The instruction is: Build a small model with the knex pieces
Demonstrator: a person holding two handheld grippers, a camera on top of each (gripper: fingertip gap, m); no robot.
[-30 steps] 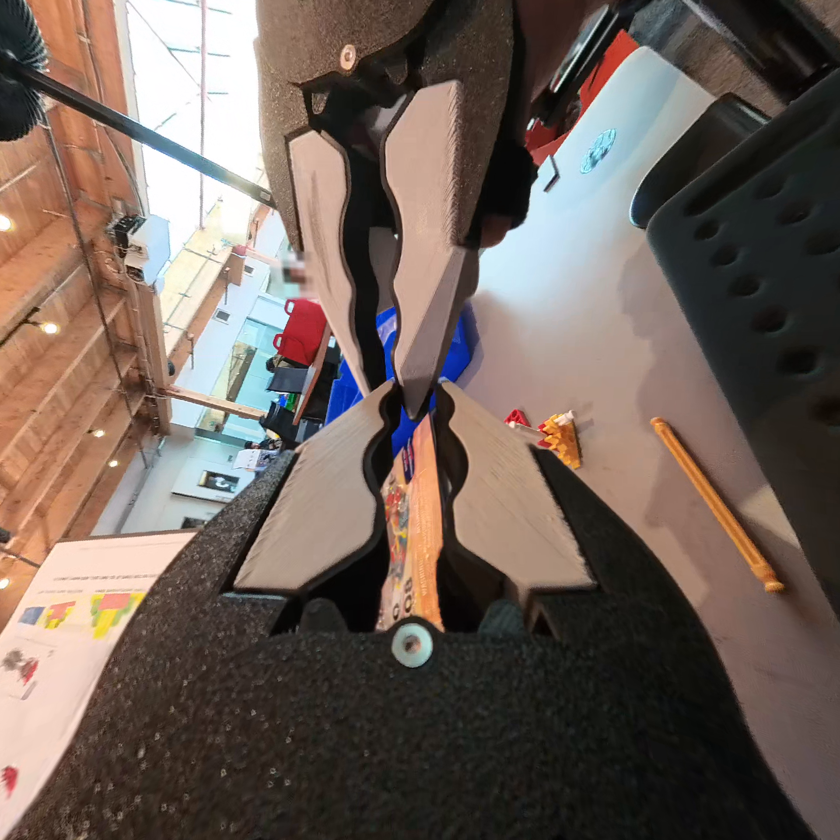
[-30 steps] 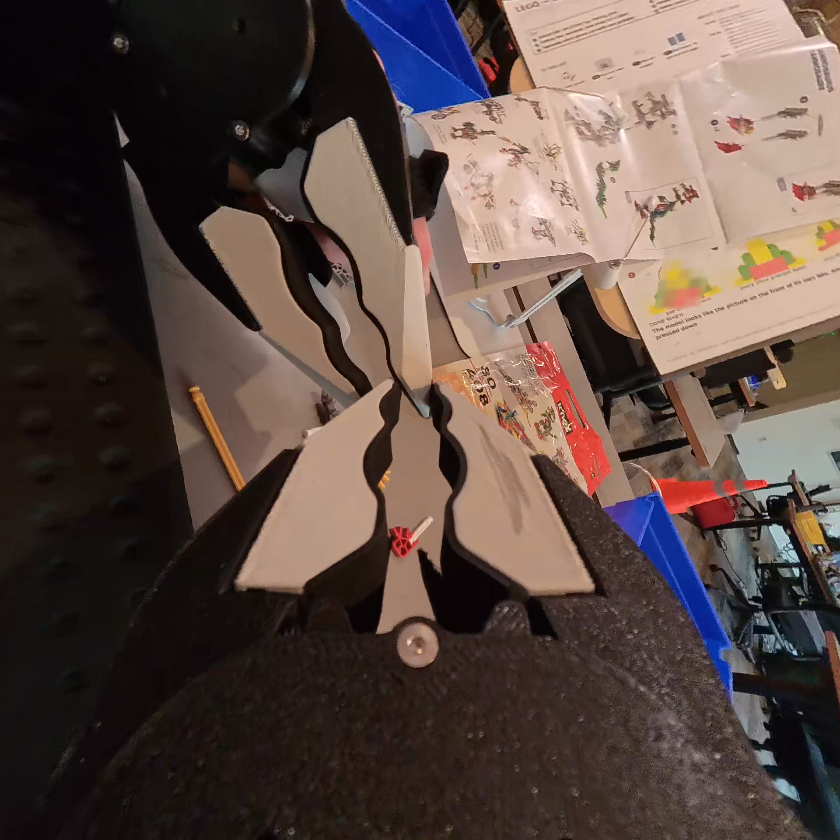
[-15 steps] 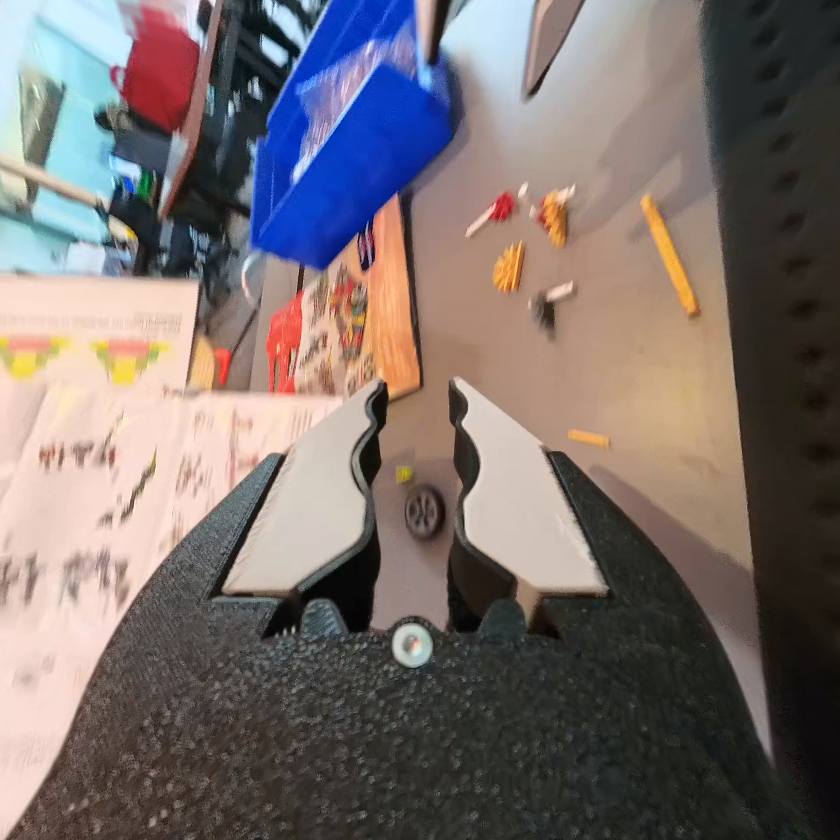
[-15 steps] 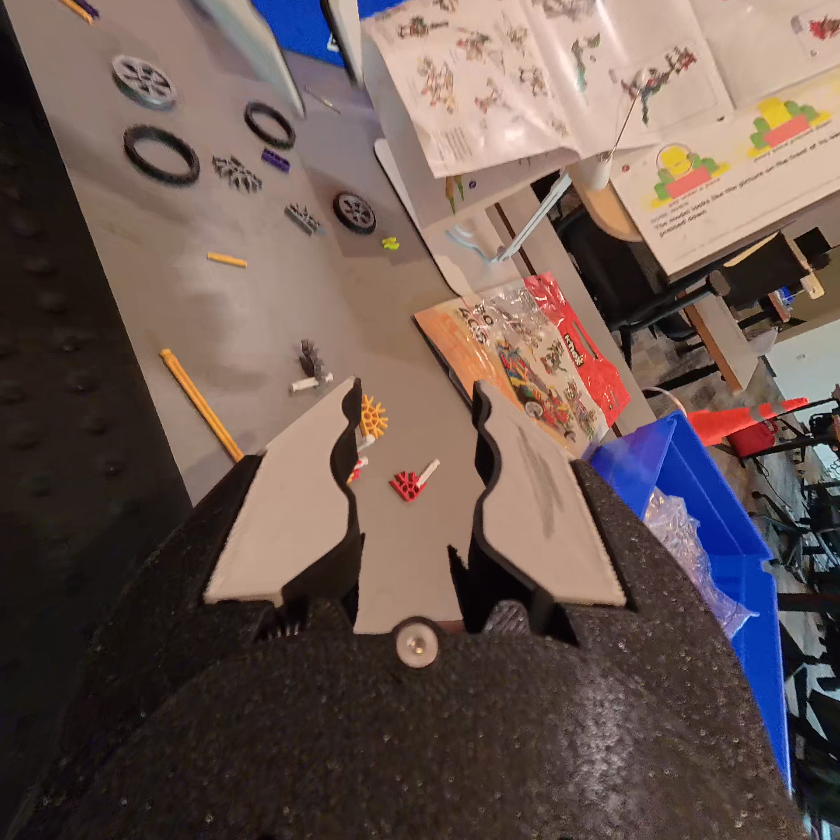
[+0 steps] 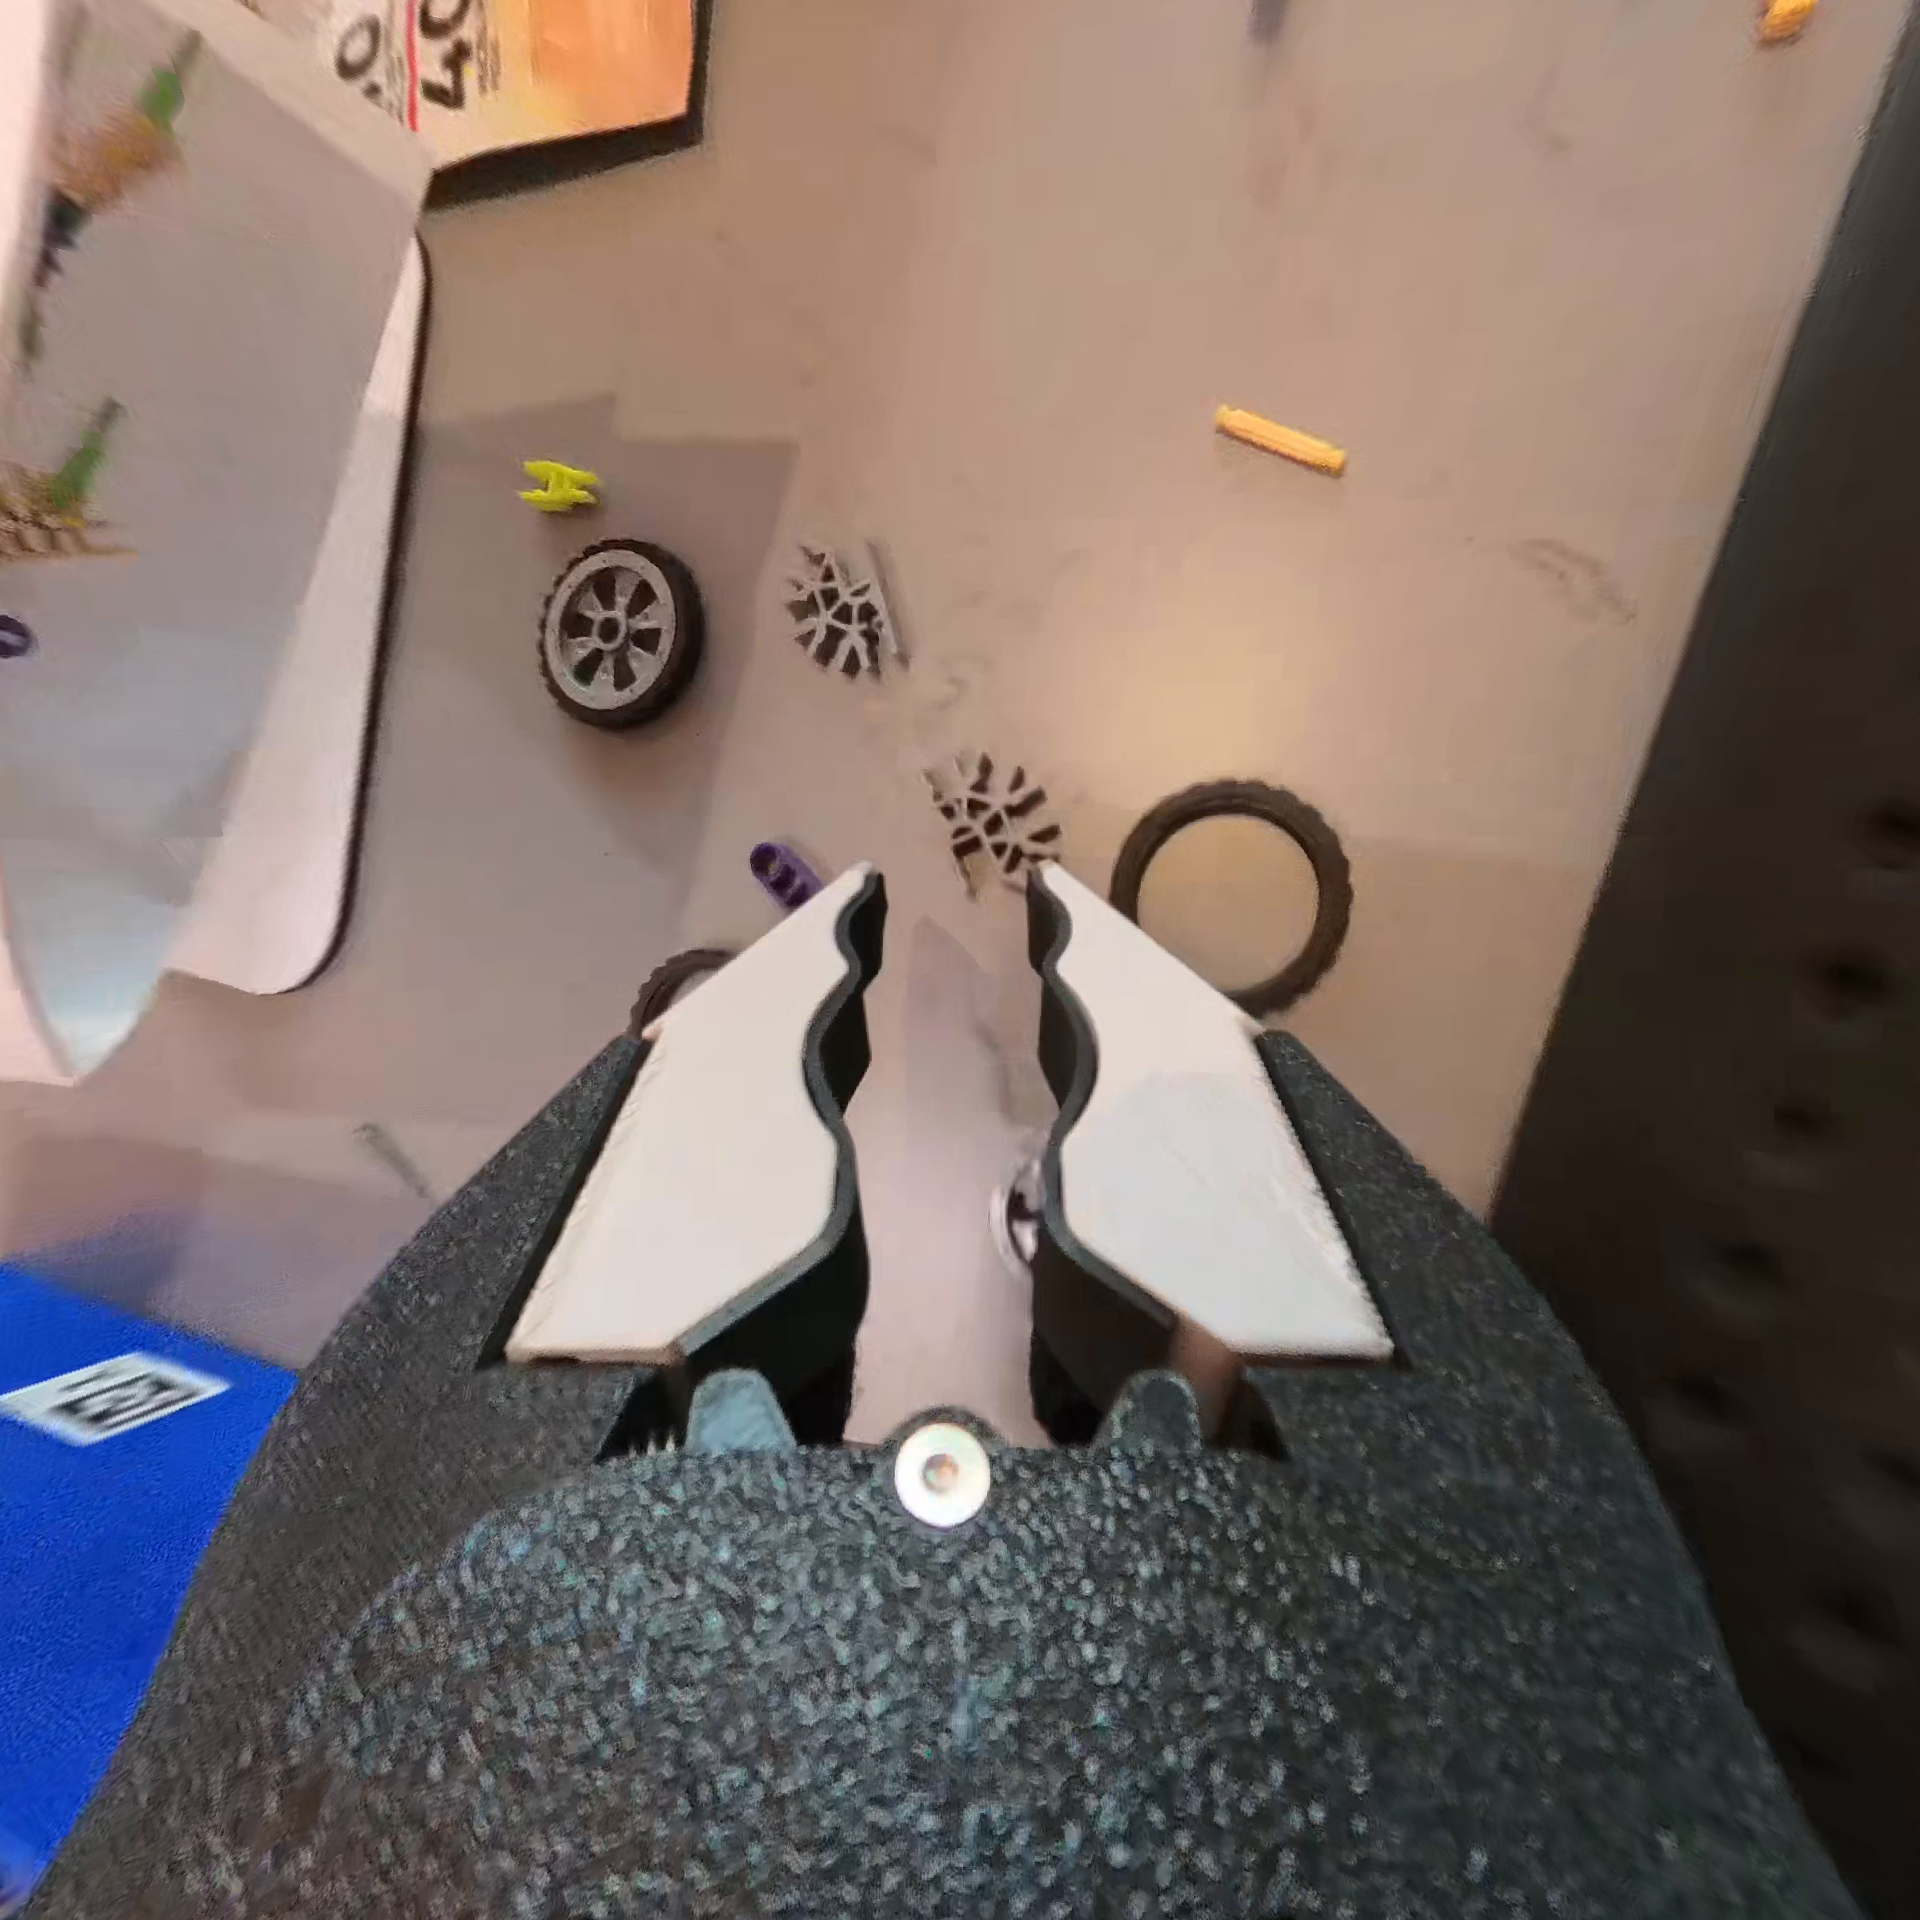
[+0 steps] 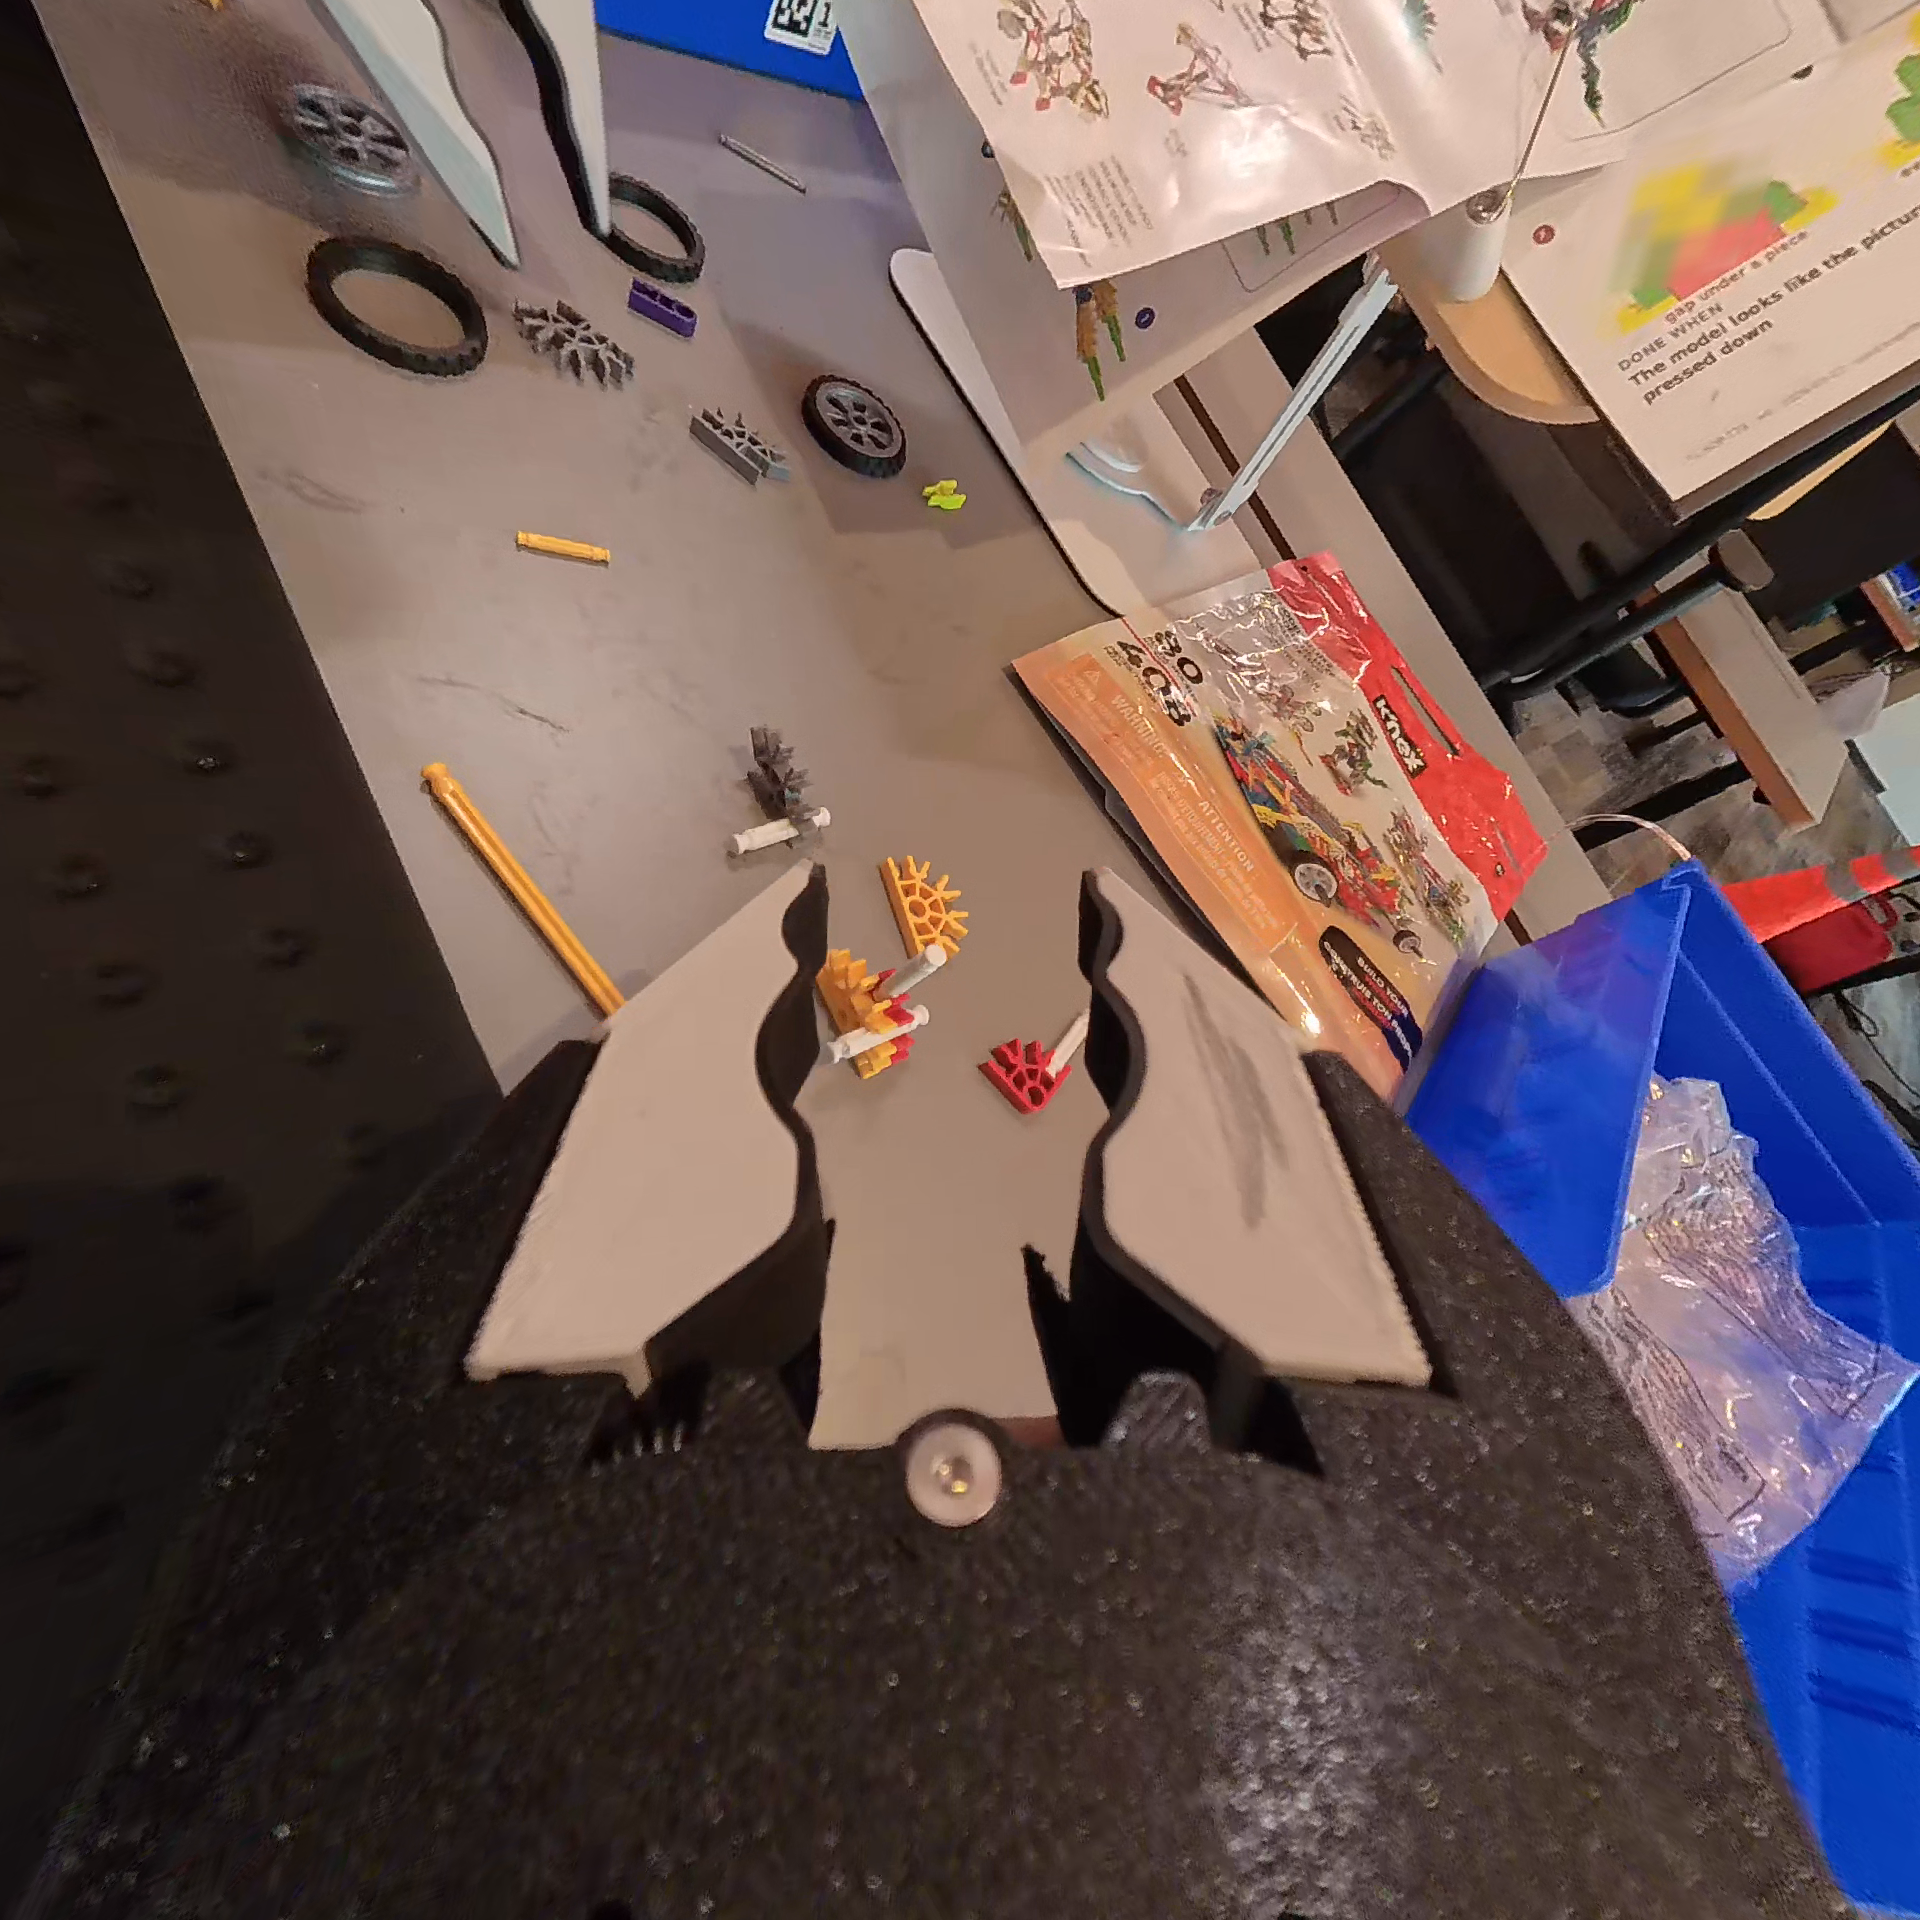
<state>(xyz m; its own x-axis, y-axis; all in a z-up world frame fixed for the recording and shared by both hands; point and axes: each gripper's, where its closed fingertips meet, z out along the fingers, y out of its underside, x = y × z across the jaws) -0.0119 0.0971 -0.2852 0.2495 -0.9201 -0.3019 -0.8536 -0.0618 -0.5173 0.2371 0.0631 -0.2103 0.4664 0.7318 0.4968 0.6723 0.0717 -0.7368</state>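
My left gripper (image 5: pixel 956 894) is open and empty, low over the grey table. Its tips are just short of a grey snowflake connector (image 5: pixel 992 826), with a black tyre ring (image 5: pixel 1231 899) to the right and a purple piece (image 5: pixel 784 868) to the left. A grey-hubbed wheel (image 5: pixel 618 634) and a second grey connector (image 5: pixel 836 613) lie farther ahead. My right gripper (image 6: pixel 951 894) is open and empty over a yellow-and-red assembly with white rods (image 6: pixel 868 1013), a red connector (image 6: pixel 1029 1070) and a yellow connector (image 6: pixel 923 904). The left gripper (image 6: pixel 556 239) shows at the top of the right wrist view.
A long yellow rod (image 6: pixel 520 888) lies by a black perforated mat (image 6: pixel 125 727). A printed toy bag (image 6: pixel 1278 769) and a blue bin (image 6: pixel 1662 1143) holding clear plastic sit to the right. Instruction sheets (image 6: pixel 1195 104) hang on a white stand. A short yellow rod (image 5: pixel 1280 440) lies near the mat. The left gripper's tips are roughly 25 cm from the right gripper's. My left gripper is the nearer one to the purple piece (image 5: pixel 784 868): about 4 cm, against 30 cm. It turns up in the right wrist view (image 6: pixel 671 313) as well. About 10 cm separates my left fingertips from the grey-hubbed wheel (image 5: pixel 618 634). Between my right fingertips and the yellow connector (image 6: pixel 923 904) there is roughly 10 cm.
The two grippers were raised and tip to tip, nearly shut. They have parted and both opened. The left swung down over the wheels and tyres; the right now looks over the yellow and red pieces.
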